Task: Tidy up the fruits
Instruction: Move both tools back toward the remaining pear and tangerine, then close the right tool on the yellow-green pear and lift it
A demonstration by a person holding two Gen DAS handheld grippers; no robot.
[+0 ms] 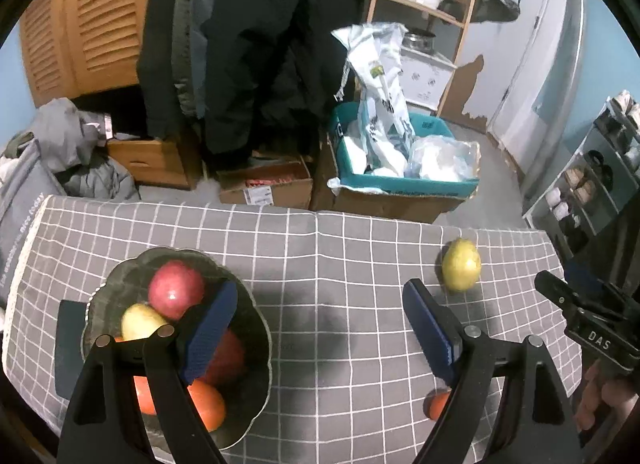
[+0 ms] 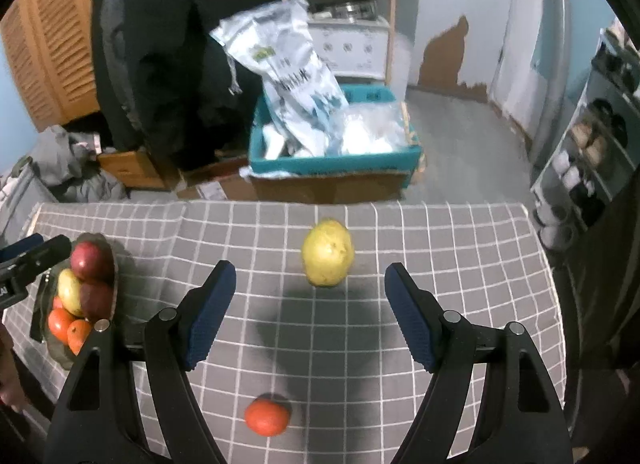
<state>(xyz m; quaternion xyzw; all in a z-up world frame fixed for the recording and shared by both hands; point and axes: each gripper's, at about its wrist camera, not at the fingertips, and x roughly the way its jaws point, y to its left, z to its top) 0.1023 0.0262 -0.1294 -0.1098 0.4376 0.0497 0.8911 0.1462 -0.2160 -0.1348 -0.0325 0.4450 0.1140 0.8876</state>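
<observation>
Step in hand, as judged: collecting the loose fruit into the bowl (image 1: 256, 344). The right gripper (image 2: 310, 312) is spread wide and empty above the checked cloth (image 2: 460, 248). Nearest lies the orange (image 2: 267, 416), round and matte. Farther on sits the pear (image 2: 328, 252), yellow-green, smooth and oval, lined up between the fingers. The next move calls for lowering around one of them and closing gently. The left gripper (image 1: 316, 332), also spread and empty, hangs over the dark scalloped bowl, which holds apples and oranges.
</observation>
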